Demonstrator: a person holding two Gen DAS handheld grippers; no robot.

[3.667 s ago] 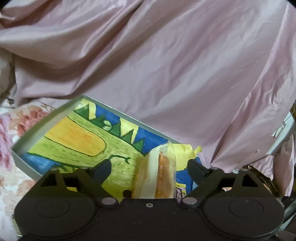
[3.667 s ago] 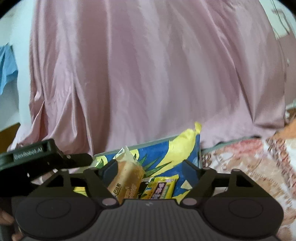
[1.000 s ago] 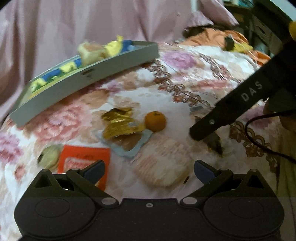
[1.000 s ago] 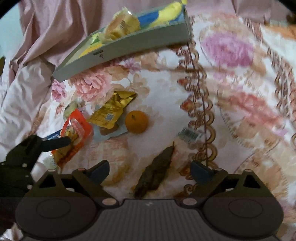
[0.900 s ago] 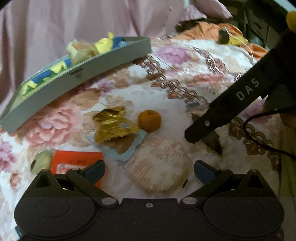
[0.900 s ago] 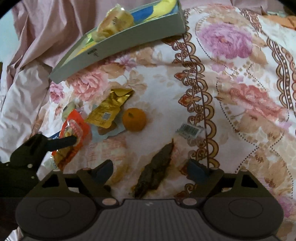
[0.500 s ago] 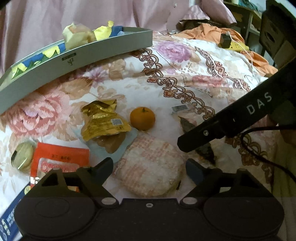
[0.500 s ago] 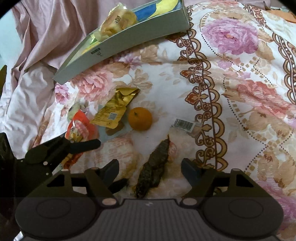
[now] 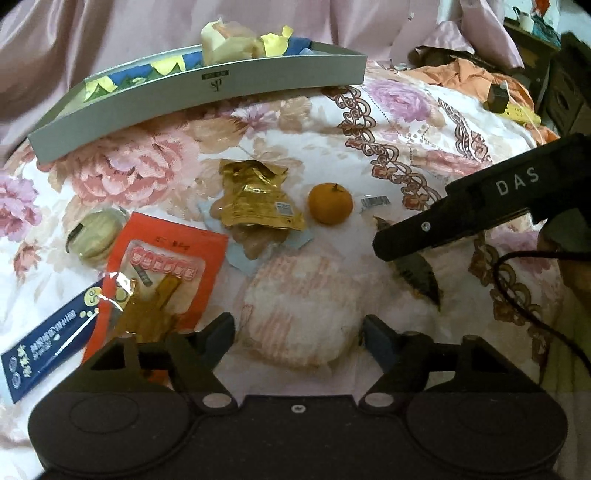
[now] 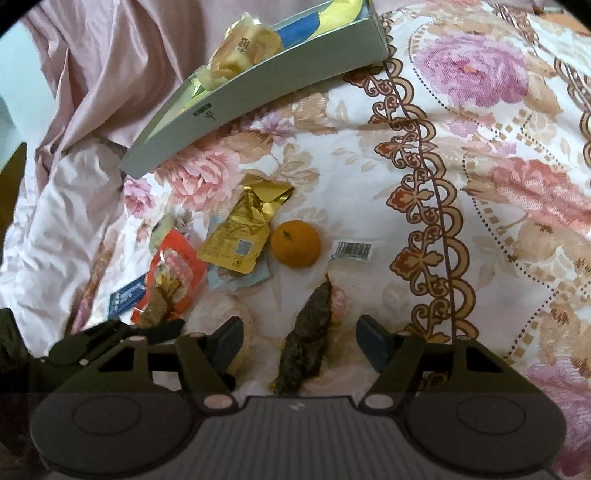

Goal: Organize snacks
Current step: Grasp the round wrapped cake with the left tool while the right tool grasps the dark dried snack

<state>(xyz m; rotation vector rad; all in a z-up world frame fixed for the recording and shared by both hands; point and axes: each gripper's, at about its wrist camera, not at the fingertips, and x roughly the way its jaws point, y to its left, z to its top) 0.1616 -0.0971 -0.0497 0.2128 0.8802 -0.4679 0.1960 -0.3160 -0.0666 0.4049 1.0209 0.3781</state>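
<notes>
The snacks lie scattered on a flowered bedspread (image 10: pixel 461 155), well short of the grey tray (image 9: pixel 207 92) that sits at its far edge against pink cloth (image 9: pixel 110 33). A wrapped bun (image 10: pixel 243 48) already lies in that tray. Nearest my left gripper (image 9: pixel 297 332) is a round pale rice cracker (image 9: pixel 295 310), lying flat just ahead of my fingers, which stand wide apart with nothing between them. Left of the cracker is a red packet (image 9: pixel 166 266) with a blue strip packet (image 9: pixel 48 339) beside it and a small round greenish pastry (image 9: pixel 94 236) just beyond. Farther on, a crumpled gold pouch (image 9: pixel 258 199) lies over a pale blue wrapper (image 9: pixel 236 258), and an orange (image 9: pixel 330 204) sits just right of it, close to a small barcode label (image 9: pixel 375 201).

My right gripper (image 10: pixel 299 339) hangs over a long dark dried snack (image 10: pixel 310 332), which lies between my fingers but is not touched; they too are spread wide and empty. In the left view that gripper's black arm, lettered DAS, reaches in from the right above the same dark piece (image 9: pixel 417 273). A black cable (image 9: pixel 524 302) trails beneath it
</notes>
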